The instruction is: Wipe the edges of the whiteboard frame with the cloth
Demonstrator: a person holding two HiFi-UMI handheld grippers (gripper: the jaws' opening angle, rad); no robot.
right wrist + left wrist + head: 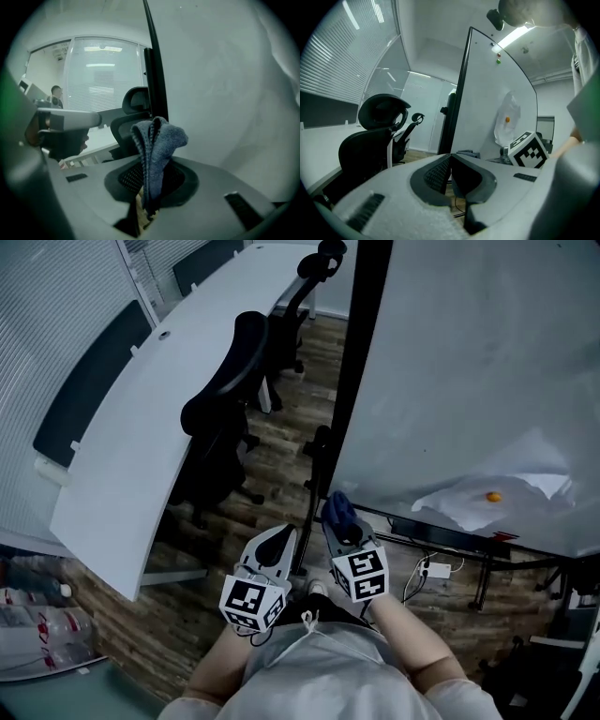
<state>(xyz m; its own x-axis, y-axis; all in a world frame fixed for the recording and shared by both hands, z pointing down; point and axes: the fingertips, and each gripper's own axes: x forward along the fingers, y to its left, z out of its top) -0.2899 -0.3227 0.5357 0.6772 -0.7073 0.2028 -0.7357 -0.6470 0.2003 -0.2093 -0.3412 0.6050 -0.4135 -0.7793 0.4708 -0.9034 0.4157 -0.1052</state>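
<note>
The whiteboard stands at the right, its black frame edge running up the middle of the head view. A blue-grey cloth is pinched in my right gripper, low down beside the frame's bottom corner. In the right gripper view the cloth sticks up folded from the shut jaws, with the frame edge just behind it. My left gripper hovers beside the right one, left of the frame; its jaws meet at the tips with nothing between them. The frame edge rises ahead of it.
A black office chair stands close to the left of the frame, next to a long white desk. Crumpled paper with an orange magnet hangs on the board. Cables and an adapter lie below. Bottles sit at lower left.
</note>
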